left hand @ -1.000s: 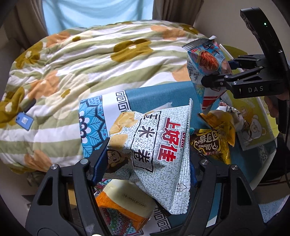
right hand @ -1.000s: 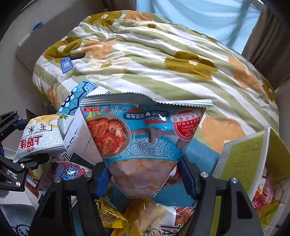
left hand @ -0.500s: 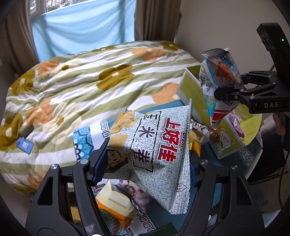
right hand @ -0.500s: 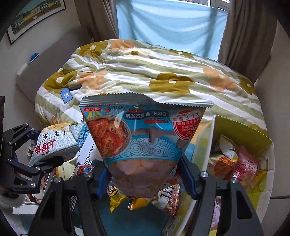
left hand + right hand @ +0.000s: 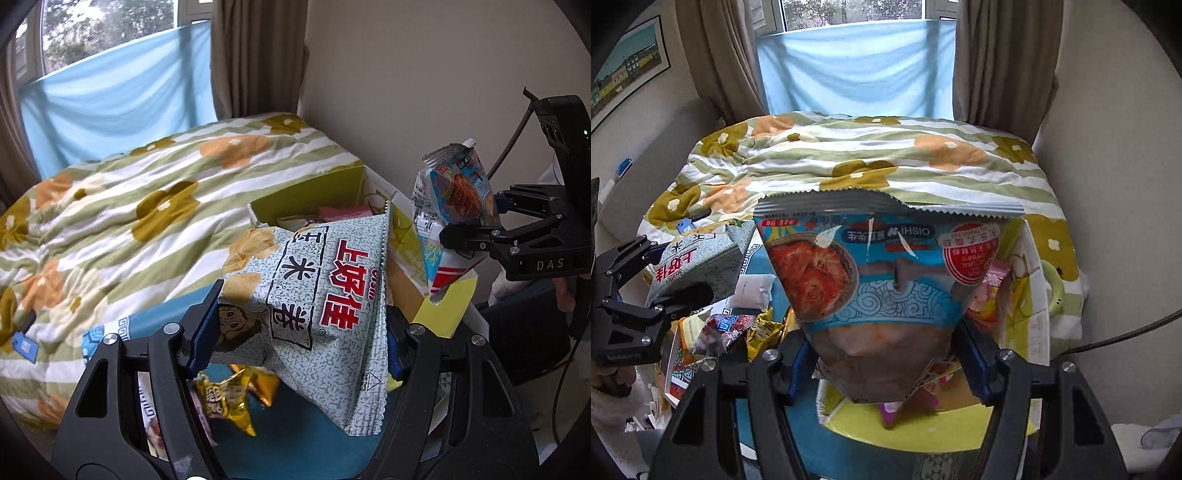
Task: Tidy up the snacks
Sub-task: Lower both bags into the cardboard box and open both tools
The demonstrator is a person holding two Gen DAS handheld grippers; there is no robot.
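My left gripper (image 5: 295, 332) is shut on a grey speckled chip bag with red Chinese letters (image 5: 325, 295) and holds it in the air left of the yellow-green snack box (image 5: 332, 192). My right gripper (image 5: 886, 362) is shut on a blue Oishi prawn-cracker bag (image 5: 886, 280) and holds it over that box (image 5: 923, 424). Each gripper shows in the other's view: the right one with its blue bag (image 5: 458, 199), the left one with its grey bag (image 5: 694, 266). Several snack packets lie inside the box.
Loose snack packets (image 5: 738, 325) lie on the teal patterned cloth (image 5: 288, 443), among them a gold one (image 5: 225, 398). A bed with a flowered quilt (image 5: 129, 206) stands behind. A wall is on the right, a curtained window at the back.
Both grippers have risen and moved right with their bags. The box has come into fuller view, and the blue bag now hangs over it.
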